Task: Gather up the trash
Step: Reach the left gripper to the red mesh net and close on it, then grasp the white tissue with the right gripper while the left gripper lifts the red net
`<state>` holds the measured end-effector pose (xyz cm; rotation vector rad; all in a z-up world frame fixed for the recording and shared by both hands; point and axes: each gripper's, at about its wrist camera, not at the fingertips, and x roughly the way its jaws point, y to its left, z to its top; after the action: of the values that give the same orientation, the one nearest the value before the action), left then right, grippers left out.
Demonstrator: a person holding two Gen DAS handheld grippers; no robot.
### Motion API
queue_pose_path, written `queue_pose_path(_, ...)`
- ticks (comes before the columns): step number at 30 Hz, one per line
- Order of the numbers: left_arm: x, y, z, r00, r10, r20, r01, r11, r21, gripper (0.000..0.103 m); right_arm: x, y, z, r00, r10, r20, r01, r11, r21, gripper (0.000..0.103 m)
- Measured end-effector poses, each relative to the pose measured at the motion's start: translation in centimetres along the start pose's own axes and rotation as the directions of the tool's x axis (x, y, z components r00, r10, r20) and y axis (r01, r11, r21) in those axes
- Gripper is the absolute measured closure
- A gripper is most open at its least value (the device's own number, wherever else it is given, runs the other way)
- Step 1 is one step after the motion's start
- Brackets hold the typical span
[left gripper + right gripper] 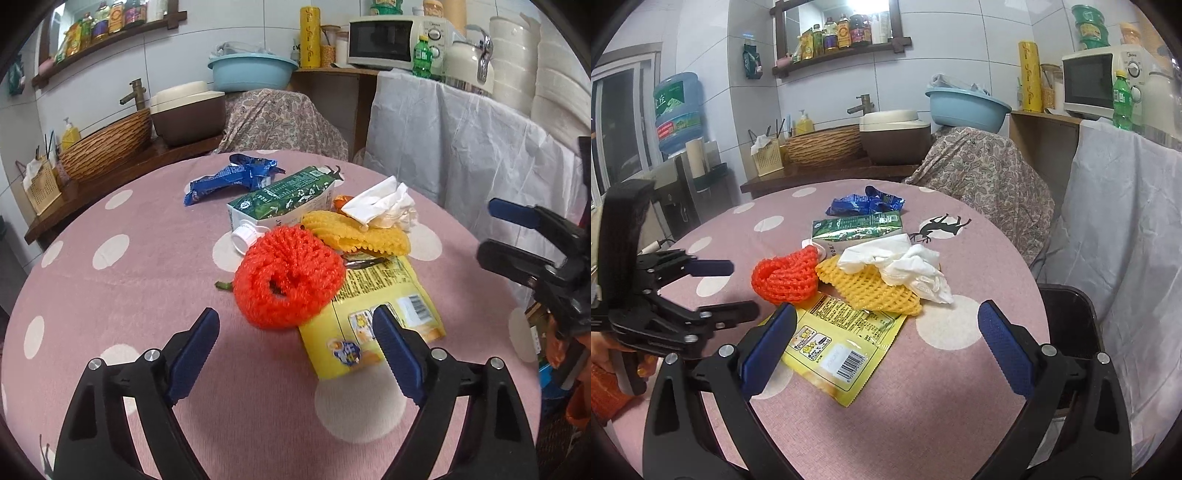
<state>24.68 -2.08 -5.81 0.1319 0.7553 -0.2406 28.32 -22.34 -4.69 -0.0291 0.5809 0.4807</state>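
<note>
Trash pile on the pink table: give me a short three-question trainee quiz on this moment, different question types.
1. True or false: the red foam net lies partly on the yellow snack packet.
2. Multiple choice: what rests on top of the yellow foam net? A) blue wrapper B) crumpled white tissue C) green carton
3. Fill in: the left tool is ____, nothing between its pads.

Key:
1. True.
2. B: the crumpled white tissue; the blue wrapper and green carton lie farther back.
3. Open; so is the right tool.
</note>
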Motion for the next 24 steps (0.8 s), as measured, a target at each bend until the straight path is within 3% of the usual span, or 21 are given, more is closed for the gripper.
queue_pose_path(3, 1.4, -0.2, 0.5, 0.999, 0.028, -0.019, -0.028, 1.0, 0.005, 0.022, -0.1, 0.3, -0.2, 1.0, -0.01, -0.003, 0.01, 1.0, -0.017, 0.006)
queue_pose_path(6, 2.5, 0.0, 0.7, 0.998, 0.049, -0.045, -0.05, 0.999, -0.01, 0.045, 0.2, 0.2, -0.4, 1.0, -0.013, -0.013, 0.013, 1.0, -0.022, 0.006)
queue_pose_path(8, 2.5, 0.4, 0.6, 0.998, 0.048, -0.044, -0.049, 0.998, -0.027, 0.066, 0.2, 0.2, -0.4, 1.0, -0.012, -0.015, 0.011, 1.0, -0.021, 0.006)
queue_pose_path(11, 1.8, 1.1, 0.2, 0.999, 0.03, -0.032, -0.032, 0.998, -0.055, 0.078, 0.5, 0.3, -0.3, 1.0, -0.005, -0.021, 0.005, 1.0, -0.022, 0.006)
queue_pose_path(18, -1.0, 3.4, -0.6, 0.999, -0.031, 0.02, 0.033, 0.989, -0.143, 0.082, 1.4, 0.8, 0.1, 1.0, 0.009, -0.023, -0.01, 0.998, -0.064, 0.007)
queue_pose_path(24, -3.2, 4.7, -1.2, 0.995, -0.054, 0.078, 0.069, 0.976, -0.207, 0.082, 3.1, -0.1, 1.2, 0.999, 0.029, -0.04, -0.032, 0.998, -0.052, 0.014)
